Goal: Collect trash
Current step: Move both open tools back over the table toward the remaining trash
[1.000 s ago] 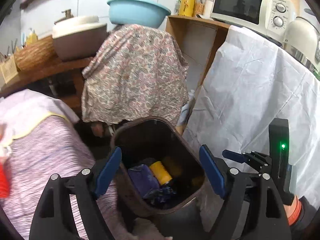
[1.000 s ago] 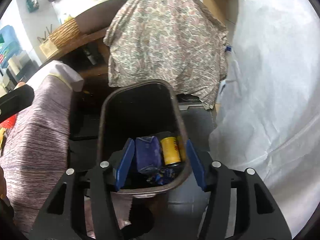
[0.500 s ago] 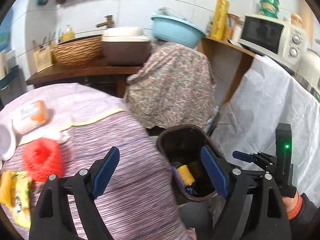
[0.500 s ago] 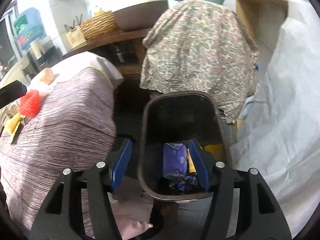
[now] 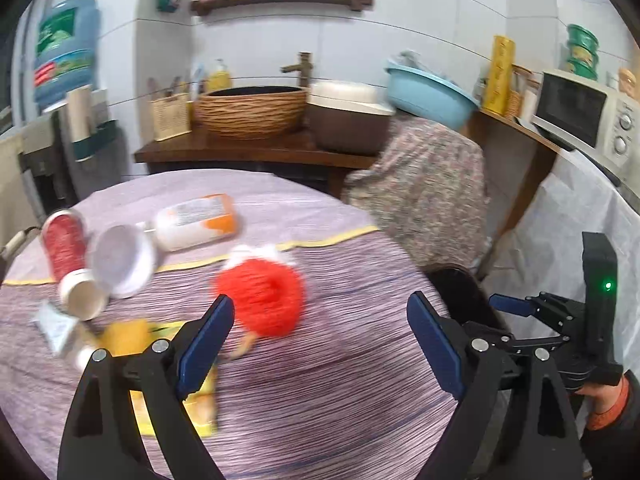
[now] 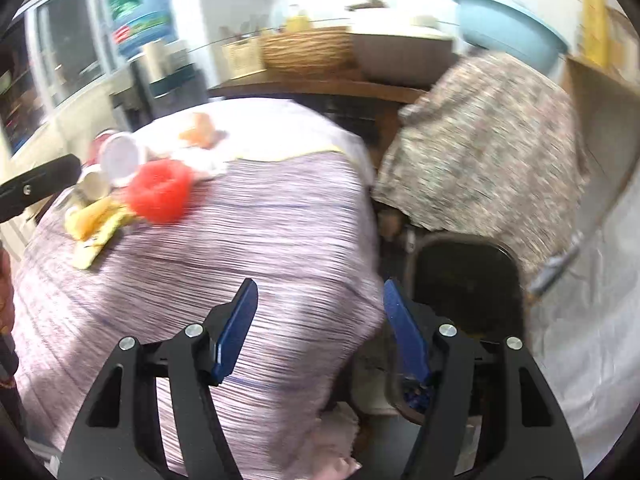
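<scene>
Over the bench, both grippers empty, next pick pending.
Left gripper (image 5: 320, 328) has just been opening, jaws wide, nothing between them; right gripper (image 6: 320, 320) likewise just been opening, about mid-spread, empty, hanging at the bench (image 5: 340, 420) edge beside the dark bin (image 6: 468, 280). Nearest trash: yellow wrapper (image 5: 176, 404), thin and slippery, so pinch a raised edge. Red mesh ball (image 5: 262, 300) just past it looks soft, light and squashy; take it across the middle. Farther back, tipped cups (image 5: 80, 296), likely crushable.
</scene>
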Action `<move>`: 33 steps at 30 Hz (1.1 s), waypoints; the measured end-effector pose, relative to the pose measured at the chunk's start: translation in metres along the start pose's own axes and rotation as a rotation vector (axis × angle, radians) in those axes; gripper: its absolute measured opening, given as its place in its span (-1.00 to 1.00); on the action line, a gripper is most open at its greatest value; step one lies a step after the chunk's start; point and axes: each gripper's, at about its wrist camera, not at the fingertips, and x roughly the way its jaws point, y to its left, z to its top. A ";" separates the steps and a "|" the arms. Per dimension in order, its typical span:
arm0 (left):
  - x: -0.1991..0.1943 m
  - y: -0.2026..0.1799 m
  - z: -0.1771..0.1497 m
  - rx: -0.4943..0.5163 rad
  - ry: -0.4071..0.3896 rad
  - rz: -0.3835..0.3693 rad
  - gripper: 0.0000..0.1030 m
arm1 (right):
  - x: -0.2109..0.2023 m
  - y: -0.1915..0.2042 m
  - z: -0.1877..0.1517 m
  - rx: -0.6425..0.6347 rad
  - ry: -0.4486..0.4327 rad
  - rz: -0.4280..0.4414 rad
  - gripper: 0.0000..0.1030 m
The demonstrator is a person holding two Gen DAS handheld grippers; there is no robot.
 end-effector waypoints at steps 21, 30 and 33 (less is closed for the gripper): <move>-0.081 0.176 -0.050 -0.194 -0.009 0.247 0.76 | 0.041 0.174 0.047 -0.259 0.048 0.175 0.28; -0.096 0.227 -0.070 -0.278 0.008 0.303 0.76 | 0.067 0.222 0.064 -0.314 0.065 0.202 0.28; -0.095 0.234 -0.074 -0.294 0.017 0.305 0.76 | 0.081 0.235 0.065 -0.336 0.092 0.205 0.28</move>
